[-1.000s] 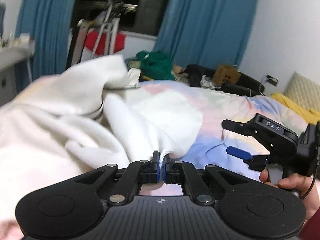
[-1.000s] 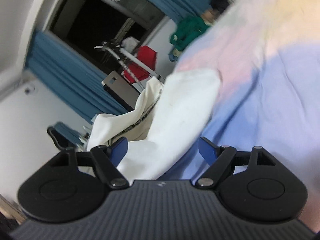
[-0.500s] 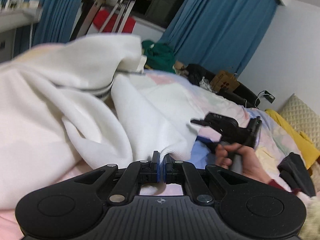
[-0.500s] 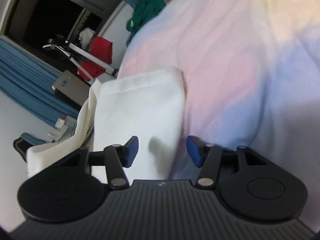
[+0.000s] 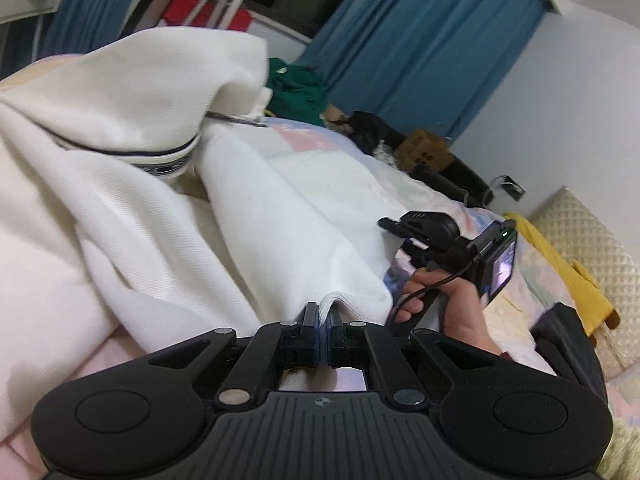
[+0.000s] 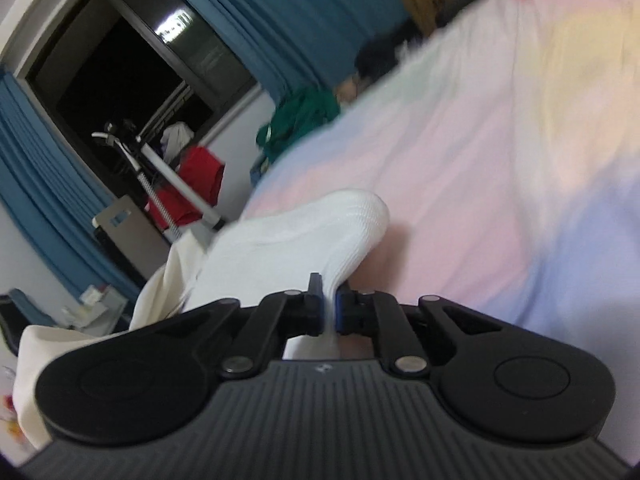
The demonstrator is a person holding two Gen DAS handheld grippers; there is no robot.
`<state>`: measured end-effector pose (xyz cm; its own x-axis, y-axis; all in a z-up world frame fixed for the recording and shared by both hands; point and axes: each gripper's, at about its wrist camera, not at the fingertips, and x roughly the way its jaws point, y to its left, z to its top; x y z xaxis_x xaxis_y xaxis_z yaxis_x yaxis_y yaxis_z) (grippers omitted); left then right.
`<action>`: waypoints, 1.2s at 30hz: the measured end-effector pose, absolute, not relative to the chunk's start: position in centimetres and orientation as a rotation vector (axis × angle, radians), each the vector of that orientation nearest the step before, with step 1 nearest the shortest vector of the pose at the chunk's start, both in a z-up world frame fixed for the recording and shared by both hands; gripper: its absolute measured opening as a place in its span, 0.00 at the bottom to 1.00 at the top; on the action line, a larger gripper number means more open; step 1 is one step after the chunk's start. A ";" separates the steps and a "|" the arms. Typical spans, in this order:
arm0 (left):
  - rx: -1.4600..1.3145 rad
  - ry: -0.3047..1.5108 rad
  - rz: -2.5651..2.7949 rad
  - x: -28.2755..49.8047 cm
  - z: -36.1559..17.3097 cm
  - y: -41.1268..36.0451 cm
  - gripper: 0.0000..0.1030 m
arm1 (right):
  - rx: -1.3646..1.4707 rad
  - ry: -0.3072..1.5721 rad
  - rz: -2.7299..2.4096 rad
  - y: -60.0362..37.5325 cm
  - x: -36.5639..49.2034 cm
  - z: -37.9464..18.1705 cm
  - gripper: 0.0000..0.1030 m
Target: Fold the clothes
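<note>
**Left wrist view: white garment pinched at two points on the bed**

Left wrist view: the left tongs (image 5: 324, 320) are seen clenched on a fold of the white garment (image 5: 256, 216), the cloth squeezed between the blue pads. The garment is spread in loose heaps over the left and middle of the bed (image 5: 448, 200), with a dark-striped cuff (image 5: 160, 162) raised at the far left. To the right, the right tongs (image 5: 394, 226) are held by a hand (image 5: 452, 300) at the garment's right edge; from this side their grip is not shown clearly.

Right wrist view: the right tongs (image 6: 329, 310) have just been closing and are now clamped on a ribbed white edge of the garment (image 6: 304, 236), which is pressed between the pads. The cloth is bunched just beyond the tips and trails to the near left. The pastel bed cover (image 6: 500, 180) fills the right side.

Blue curtains (image 5: 420, 52) are hung at the far wall, and a green cloth pile (image 5: 296, 88) lies at the far end of the bed. A yellow cloth (image 5: 560, 264) lies at the right, beside a quilted cushion (image 5: 592, 236).
</note>
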<state>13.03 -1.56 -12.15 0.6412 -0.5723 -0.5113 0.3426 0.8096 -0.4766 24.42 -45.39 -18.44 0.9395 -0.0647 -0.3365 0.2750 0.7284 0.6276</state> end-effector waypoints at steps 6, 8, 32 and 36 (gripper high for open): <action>-0.345 0.754 -0.646 13.4 -13.4 -3.3 0.03 | 0.752 0.279 -0.378 -50.6 19.5 -14.1 0.07; -0.345 0.755 -0.673 13.4 -13.8 -3.9 0.03 | 0.780 0.307 -0.444 -52.8 17.6 -12.9 0.07; -0.329 0.866 -0.613 11.4 -14.0 -4.1 0.24 | 1.389 0.537 -0.528 -63.3 5.2 -21.8 0.09; -0.379 0.873 -0.526 11.1 -13.4 -2.6 0.59 | 1.319 0.555 -0.529 -62.5 5.9 -21.0 0.10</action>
<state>11.13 -2.60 -13.45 0.5297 -0.5784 -0.6204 0.2790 0.8096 -0.5165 5.94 -62.54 -20.99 0.7591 -0.0458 -0.6494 0.6464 0.1715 0.7435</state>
